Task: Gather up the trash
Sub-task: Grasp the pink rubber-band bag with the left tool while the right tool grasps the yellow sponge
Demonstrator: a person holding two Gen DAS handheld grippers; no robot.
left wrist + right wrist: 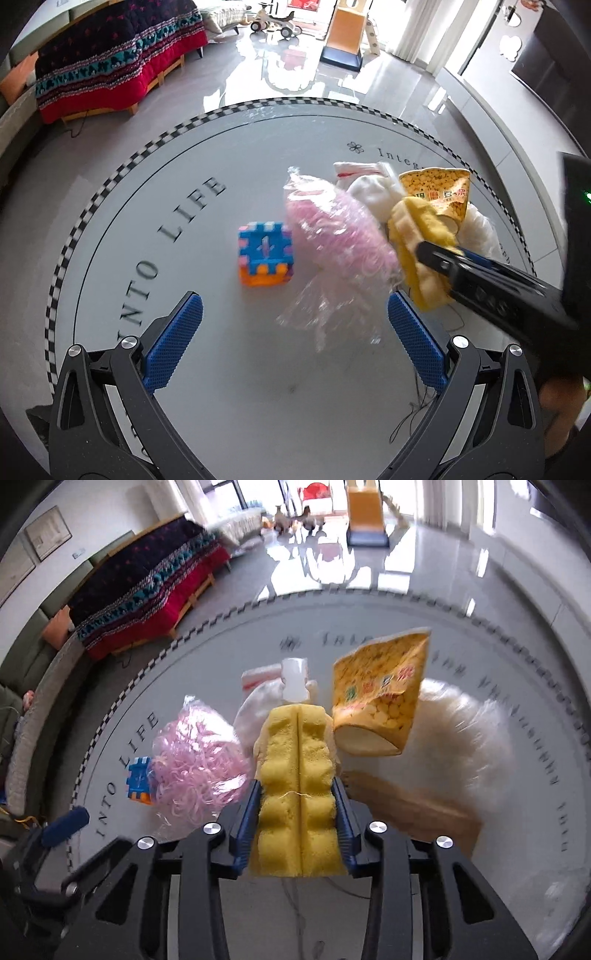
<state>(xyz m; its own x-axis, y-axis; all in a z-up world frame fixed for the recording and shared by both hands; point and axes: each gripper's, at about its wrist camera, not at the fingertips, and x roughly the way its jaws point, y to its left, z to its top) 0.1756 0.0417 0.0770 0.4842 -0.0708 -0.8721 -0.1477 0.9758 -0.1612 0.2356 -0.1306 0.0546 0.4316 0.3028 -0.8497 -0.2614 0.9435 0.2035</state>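
Note:
My right gripper is shut on a folded yellow sponge and holds it over the round grey table; the sponge and that gripper also show in the left wrist view. A yellow snack bag stands just right of the sponge, also seen in the left wrist view. A clear bag of pink shreds lies at mid-table, and also shows in the right wrist view. My left gripper is open and empty, near the pink bag.
A blue and orange foam cube sits left of the pink bag. A white cloth, a white bottle and a white fluffy item lie behind the sponge. A sofa with a red blanket stands beyond the table.

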